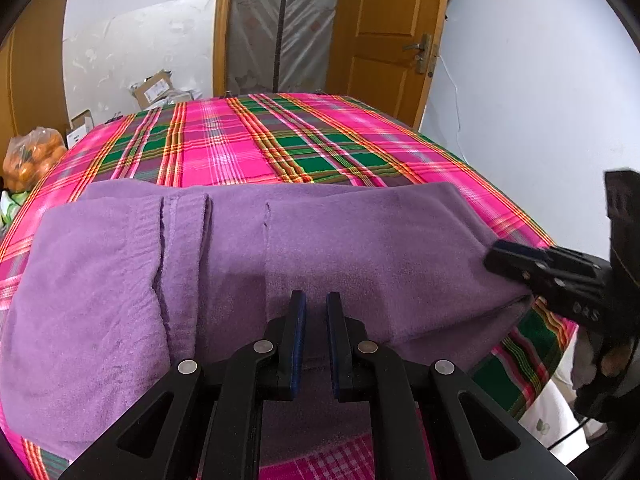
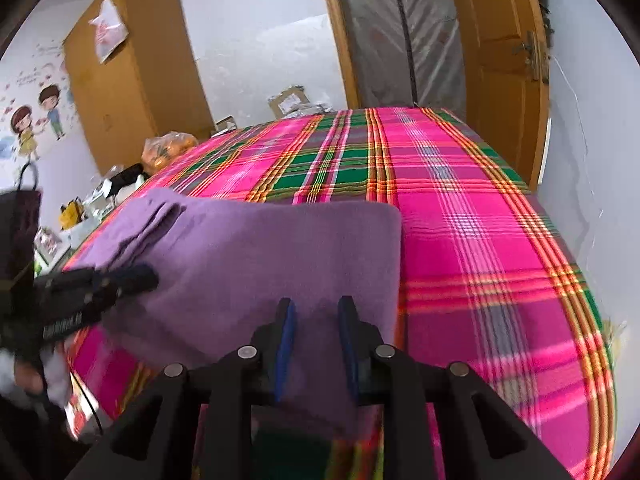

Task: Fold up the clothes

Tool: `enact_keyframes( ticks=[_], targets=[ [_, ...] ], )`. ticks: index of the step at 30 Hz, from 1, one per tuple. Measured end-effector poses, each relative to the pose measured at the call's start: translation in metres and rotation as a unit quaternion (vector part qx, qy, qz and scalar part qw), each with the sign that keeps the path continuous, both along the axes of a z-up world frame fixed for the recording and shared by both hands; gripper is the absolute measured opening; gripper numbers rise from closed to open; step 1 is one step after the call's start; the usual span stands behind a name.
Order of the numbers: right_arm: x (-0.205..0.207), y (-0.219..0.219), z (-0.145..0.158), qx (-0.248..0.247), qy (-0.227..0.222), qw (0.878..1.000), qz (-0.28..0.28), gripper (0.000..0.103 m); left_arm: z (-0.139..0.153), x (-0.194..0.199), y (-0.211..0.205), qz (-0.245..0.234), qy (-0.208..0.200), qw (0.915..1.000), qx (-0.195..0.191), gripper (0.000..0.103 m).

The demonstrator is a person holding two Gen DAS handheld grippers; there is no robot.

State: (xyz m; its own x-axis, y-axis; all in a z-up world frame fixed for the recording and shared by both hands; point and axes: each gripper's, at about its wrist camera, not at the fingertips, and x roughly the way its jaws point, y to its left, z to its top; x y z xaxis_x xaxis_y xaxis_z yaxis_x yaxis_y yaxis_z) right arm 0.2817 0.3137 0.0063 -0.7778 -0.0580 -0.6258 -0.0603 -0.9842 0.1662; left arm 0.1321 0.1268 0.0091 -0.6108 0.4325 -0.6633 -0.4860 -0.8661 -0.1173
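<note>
A purple fleece garment (image 1: pixel 320 240) (image 2: pixel 280 248) lies folded across the near part of a pink and green plaid bed sheet (image 1: pixel 240 140) (image 2: pixel 480 240). My left gripper (image 1: pixel 315 300) is shut on its near edge, towards the left end; from the right wrist it shows at the left (image 2: pixel 148 274). My right gripper (image 2: pixel 316 304) has the garment's near right corner between its pads, the jaws standing a little wider than the left's. In the left wrist view it (image 1: pixel 494 258) grips that raised corner. The near edge is lifted slightly off the sheet.
The bed's far half shows bare plaid sheet. Behind it are a wooden door (image 1: pixel 384 40), a plastic-covered doorway (image 1: pixel 280 28) and cardboard boxes (image 1: pixel 154 88). A bag of oranges (image 1: pixel 32 156) and a wardrobe (image 2: pixel 132 80) stand to the left, and a white wall (image 1: pixel 540 100) runs close on the right.
</note>
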Motion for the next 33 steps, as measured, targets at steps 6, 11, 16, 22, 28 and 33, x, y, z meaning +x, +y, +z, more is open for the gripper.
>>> enact_keyframes(
  ticks=[6, 11, 16, 22, 28, 33],
  targets=[
    [-0.002, 0.010, 0.004, -0.016, 0.000, 0.999, -0.032, 0.022, -0.001, 0.000, 0.000, -0.001, 0.002, 1.0000, 0.002, 0.010],
    [-0.032, 0.011, 0.011, -0.022, -0.003, 0.998, -0.054, 0.023, -0.001, 0.002, -0.001, -0.004, 0.006, 1.0000, 0.004, 0.010],
    [-0.071, 0.016, 0.009, -0.022, -0.049, 0.996, -0.068, 0.023, -0.002, 0.003, -0.001, -0.006, 0.010, 0.9999, 0.008, 0.010],
    [-0.069, 0.053, 0.012, -0.086, -0.051, 0.990, -0.100, 0.024, -0.003, 0.005, -0.002, -0.009, 0.017, 0.9998, 0.007, 0.010],
    [-0.043, 0.074, -0.002, -0.155, -0.049, 0.982, -0.099, 0.031, -0.004, 0.005, -0.001, -0.008, 0.022, 0.9997, 0.009, 0.010],
    [-0.047, 0.070, -0.003, -0.179, -0.044, 0.980, -0.080, 0.034, -0.004, 0.006, 0.000, -0.008, 0.025, 0.9996, 0.006, 0.010]
  ],
)
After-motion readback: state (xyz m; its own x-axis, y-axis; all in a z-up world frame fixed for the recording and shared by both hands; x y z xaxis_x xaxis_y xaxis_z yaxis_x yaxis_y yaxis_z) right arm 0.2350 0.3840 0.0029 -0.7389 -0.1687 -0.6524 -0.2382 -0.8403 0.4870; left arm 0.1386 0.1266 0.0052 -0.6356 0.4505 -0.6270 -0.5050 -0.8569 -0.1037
